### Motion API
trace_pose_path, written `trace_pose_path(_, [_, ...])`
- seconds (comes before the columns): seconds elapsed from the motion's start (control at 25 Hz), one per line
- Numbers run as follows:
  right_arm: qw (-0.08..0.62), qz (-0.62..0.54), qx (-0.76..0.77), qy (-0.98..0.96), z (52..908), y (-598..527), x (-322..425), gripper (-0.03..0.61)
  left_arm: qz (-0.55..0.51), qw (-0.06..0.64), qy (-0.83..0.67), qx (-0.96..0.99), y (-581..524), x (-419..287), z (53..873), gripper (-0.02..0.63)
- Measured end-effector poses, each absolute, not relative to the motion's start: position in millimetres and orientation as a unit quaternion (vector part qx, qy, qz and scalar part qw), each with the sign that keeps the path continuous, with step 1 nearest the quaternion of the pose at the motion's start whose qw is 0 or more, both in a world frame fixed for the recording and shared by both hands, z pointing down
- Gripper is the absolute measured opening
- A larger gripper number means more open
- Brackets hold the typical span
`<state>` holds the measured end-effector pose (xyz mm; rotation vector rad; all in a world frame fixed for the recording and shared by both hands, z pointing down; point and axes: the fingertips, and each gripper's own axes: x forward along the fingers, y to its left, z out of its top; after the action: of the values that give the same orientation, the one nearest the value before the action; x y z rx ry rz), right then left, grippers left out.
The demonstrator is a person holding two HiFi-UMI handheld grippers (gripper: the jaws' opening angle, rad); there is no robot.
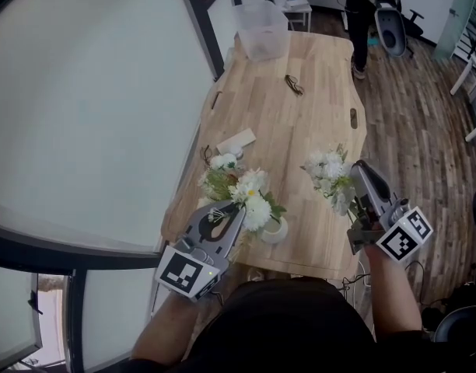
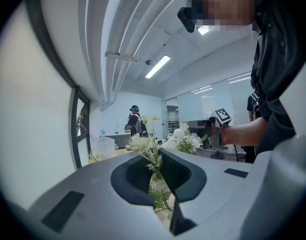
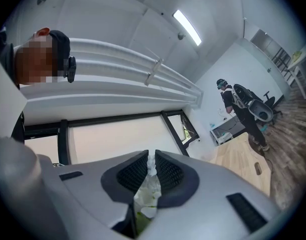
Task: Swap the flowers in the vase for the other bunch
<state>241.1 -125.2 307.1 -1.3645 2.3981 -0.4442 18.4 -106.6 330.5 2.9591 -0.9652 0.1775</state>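
I read the left gripper as clenched on the stems of a white-and-green bunch at the near edge of the wooden table. Its blooms sit just above and beside the white vase, and I cannot tell whether the stems reach into it. The right gripper is clamped on the other bunch, over the table's near right side, apart from the vase.
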Motion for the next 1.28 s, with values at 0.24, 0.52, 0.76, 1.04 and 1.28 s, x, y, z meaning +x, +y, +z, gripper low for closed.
trace_pose_path(0.24, [0.178,-0.159,-0.468,0.851,301,-129,230,0.058,0.028,-0.012,-0.314,0.949,-110,10,315,0.026])
trace_pose_path(0.52, [0.178,-0.152,-0.456,0.858,293,-129,219,0.058,0.036,-0.031,-0.321,0.946,-112,-2,308,0.026])
trace_pose_path(0.76, [0.18,-0.148,-0.447,0.863,288,-128,209,0.058,0.028,-0.041,-0.332,0.942,-111,-12,298,0.026])
trace_pose_path(1.04, [0.179,-0.143,-0.434,0.871,279,-131,196,0.058,0.022,-0.044,-0.349,0.936,-111,-28,292,0.026])
trace_pose_path(1.28, [0.176,-0.14,-0.421,0.879,273,-131,179,0.058,0.021,-0.047,-0.373,0.926,-109,-57,289,0.026])
